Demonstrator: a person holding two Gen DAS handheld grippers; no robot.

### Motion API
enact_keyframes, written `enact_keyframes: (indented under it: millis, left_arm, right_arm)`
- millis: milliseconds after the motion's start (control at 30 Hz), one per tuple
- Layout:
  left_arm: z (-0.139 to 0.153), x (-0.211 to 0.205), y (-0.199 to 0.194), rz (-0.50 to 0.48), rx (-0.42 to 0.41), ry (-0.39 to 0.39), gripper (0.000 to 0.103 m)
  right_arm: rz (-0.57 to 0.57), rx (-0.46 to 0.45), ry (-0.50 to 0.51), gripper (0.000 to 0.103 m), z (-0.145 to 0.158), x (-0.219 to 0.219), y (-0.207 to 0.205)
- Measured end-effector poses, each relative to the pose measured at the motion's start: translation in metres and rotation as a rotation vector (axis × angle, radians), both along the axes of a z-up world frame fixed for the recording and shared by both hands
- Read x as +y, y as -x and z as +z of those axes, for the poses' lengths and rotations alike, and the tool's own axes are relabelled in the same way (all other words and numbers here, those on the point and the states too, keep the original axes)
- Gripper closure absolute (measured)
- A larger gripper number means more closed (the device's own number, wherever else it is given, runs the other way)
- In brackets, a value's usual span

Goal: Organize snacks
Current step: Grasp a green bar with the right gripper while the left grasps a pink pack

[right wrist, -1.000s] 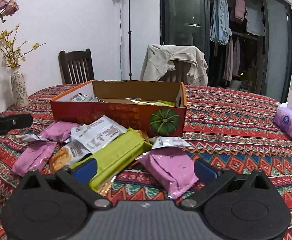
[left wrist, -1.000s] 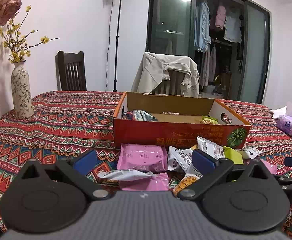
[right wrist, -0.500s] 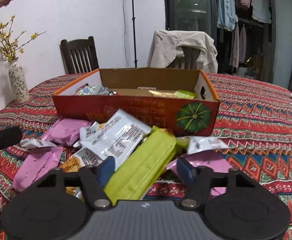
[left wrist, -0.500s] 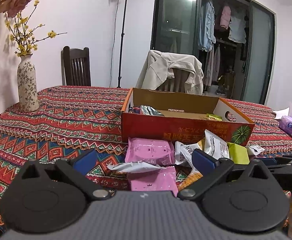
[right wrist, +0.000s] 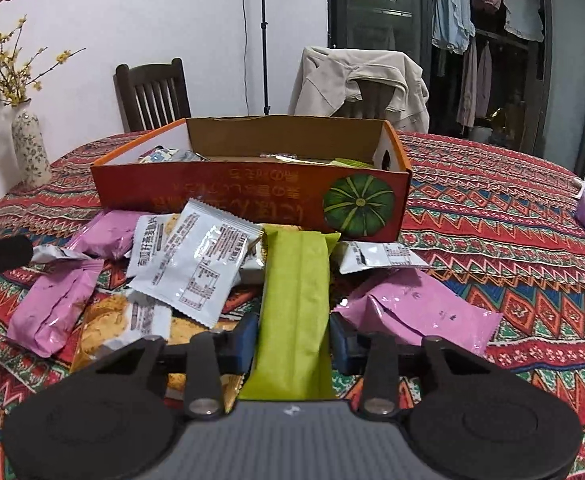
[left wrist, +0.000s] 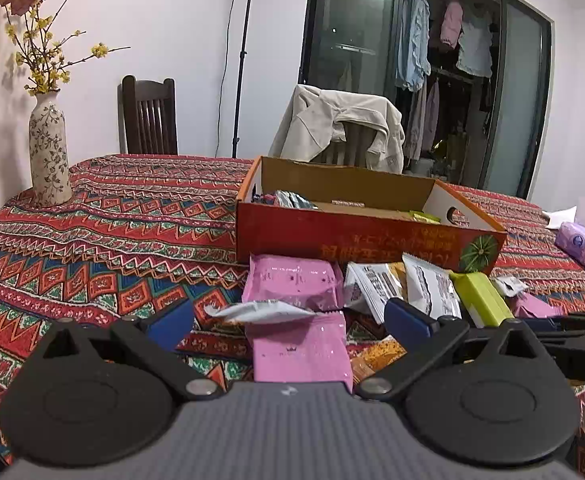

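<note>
- Green snack packet: long, lying lengthwise between the blue pads of the right gripper, which are clenched on its two sides; its far end reaches the box front.
- Left gripper: fingers spread wide and released, with a pink packet on the cloth between them, touched by neither pad.
- Loose heap on the patterned tablecloth: more pink packets, a white printed sachet overlapping others, an orange-and-white packet under it.
- Cardboard box: orange-red outside with a green pumpkin picture, open-topped, just behind the heap; a few snacks lie inside.
- Flowered vase: upright, far left on the table.
- Two chairs beyond the table, one draped with a beige jacket.
</note>
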State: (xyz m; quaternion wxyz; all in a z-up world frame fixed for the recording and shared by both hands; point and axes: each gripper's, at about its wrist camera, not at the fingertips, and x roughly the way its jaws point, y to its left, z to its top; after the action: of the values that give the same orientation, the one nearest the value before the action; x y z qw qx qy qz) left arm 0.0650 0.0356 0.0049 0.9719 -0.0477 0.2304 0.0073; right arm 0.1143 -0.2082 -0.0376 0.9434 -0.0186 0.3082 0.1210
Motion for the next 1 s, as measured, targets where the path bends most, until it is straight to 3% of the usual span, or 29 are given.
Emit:
enact_keyframes:
  millis: [233, 567, 667, 800, 1000]
  left_arm:
    - [-0.008, -0.003, 0.0, 0.003, 0.052, -0.007, 0.0]
    - [-0.029, -0.012, -0.022, 0.044, 0.176, -0.015, 0.001]
    - [-0.036, -0.014, -0.027, 0.056, 0.215, -0.019, 0.017]
    - [-0.036, -0.019, -0.024, 0.056, 0.201, -0.051, 0.039]
    - [-0.035, -0.019, -0.019, 0.046, 0.183, -0.041, 0.041]
  right_arm:
    - [-0.017, -0.067, -0.068, 0.069, 0.005, -0.014, 0.015]
    - [0.0, -0.151, -0.066, 0.069, 0.014, -0.016, 0.041]
    - [0.006, -0.149, -0.068, 0.069, 0.012, -0.015, 0.044]
    - [0.018, -0.146, -0.071, 0.069, 0.009, -0.015, 0.049]
    - [0.028, -0.143, -0.074, 0.069, 0.005, -0.013, 0.053]
